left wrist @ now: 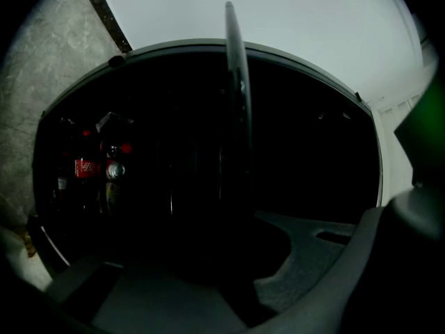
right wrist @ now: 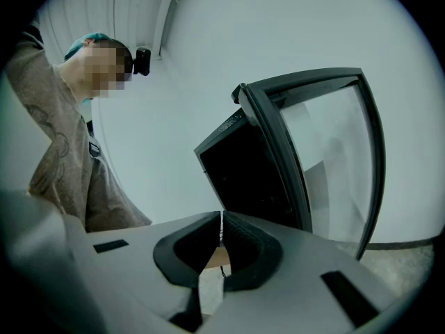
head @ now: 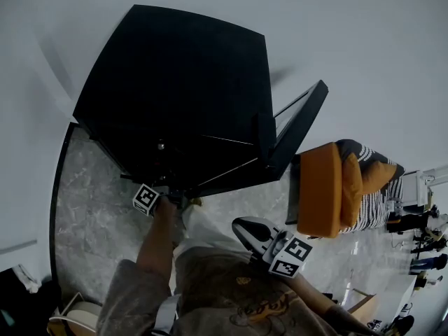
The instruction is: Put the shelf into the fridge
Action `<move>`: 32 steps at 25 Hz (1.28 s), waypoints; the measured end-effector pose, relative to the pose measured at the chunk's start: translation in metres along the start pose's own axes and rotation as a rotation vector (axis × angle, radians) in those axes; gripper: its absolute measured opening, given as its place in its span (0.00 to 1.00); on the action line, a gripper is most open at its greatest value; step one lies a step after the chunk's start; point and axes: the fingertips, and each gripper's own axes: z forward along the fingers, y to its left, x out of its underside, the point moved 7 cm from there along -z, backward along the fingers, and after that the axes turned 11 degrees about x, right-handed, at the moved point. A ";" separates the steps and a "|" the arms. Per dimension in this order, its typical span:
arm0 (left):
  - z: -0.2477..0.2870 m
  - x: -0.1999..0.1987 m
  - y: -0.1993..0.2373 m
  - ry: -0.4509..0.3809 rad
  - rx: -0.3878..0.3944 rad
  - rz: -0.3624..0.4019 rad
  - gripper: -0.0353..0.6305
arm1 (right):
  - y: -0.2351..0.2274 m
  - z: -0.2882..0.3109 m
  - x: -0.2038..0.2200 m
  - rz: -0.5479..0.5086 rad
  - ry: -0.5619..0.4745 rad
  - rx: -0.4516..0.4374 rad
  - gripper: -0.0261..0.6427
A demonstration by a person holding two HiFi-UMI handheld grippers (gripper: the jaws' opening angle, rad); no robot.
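Close in, the left tongs (left wrist: 240, 245) are clenched on the shelf (left wrist: 235, 96). It shows only as a thin dark edge running away from them, held at the open front of the fridge (head: 175, 82), and exactly where the pads meet it is lost in the gloom. The right tongs (right wrist: 221, 218) hang off to the side, pressed shut with nothing between them. Inside the cabinet it's nearly black, and a red can (left wrist: 87, 167) with a few bottle tops at one side is all that reads. The glass door (head: 297, 128) stands swung wide, clear of the opening. Beyond lie grey marbled floor (head: 91, 194), an orange chair (head: 322, 191) just beside the door, and a plain white wall (head: 364, 40).
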 end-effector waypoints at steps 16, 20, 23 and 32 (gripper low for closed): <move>0.053 -0.007 0.013 -0.008 -0.043 0.019 0.08 | -0.011 -0.003 0.002 0.010 0.009 0.021 0.08; 0.063 -0.008 0.015 -0.009 -0.044 0.019 0.08 | -0.011 -0.002 0.001 0.011 0.013 0.022 0.08; 0.071 -0.009 0.016 -0.015 -0.044 0.011 0.08 | -0.012 -0.002 0.001 0.011 0.018 0.023 0.08; 0.090 -0.008 0.022 -0.030 -0.049 0.004 0.08 | -0.017 -0.001 0.004 0.025 0.030 0.034 0.08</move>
